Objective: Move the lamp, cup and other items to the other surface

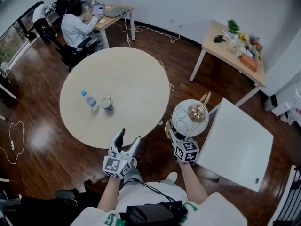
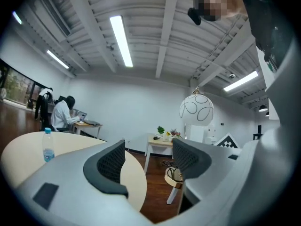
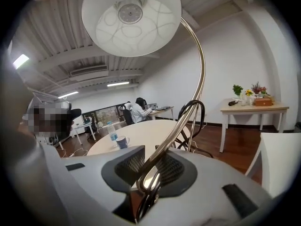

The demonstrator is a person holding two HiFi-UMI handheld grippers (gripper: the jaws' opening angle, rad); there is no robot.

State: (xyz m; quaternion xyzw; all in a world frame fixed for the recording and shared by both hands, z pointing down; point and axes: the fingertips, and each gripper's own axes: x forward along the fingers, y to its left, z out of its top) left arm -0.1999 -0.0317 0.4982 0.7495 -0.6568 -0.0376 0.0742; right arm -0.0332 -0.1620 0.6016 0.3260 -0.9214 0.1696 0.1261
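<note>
Dark wood floor fills the gap between the 2 tables, and the lamp (image 1: 189, 117) hangs over it, off the floor, just beside the near left corner of the white table (image 1: 235, 145).

The right gripper (image 1: 175, 138) is clamped tight on the thin metal stem (image 3: 188, 102), low down by the gold base, with the black cord (image 3: 194, 108) looped beside the grip. The left gripper (image 1: 128, 142) has its jaws partly apart with nothing between them, and it points out over the near edge of the round table (image 1: 127, 69).

I judge the lamp top-heavy: the round white shade (image 3: 131, 18) sits high on a curved arm and looks fragile, while the polished stem is stiff and probably slippery. A hold low on the stem suits it, and the free gripper could steady the base if it swings. The loose cord may snag on a table edge.

On the round table, well apart from the lamp, 1 bottle (image 1: 90, 100) and 1 cup (image 1: 106, 103) stand just beside each other. Cables (image 1: 14, 135) trail on the floor to the left.

Farther off, a desk (image 1: 221, 46) carries plants (image 1: 233, 26) and small items, and a person (image 1: 75, 27) sits working at another desk.
</note>
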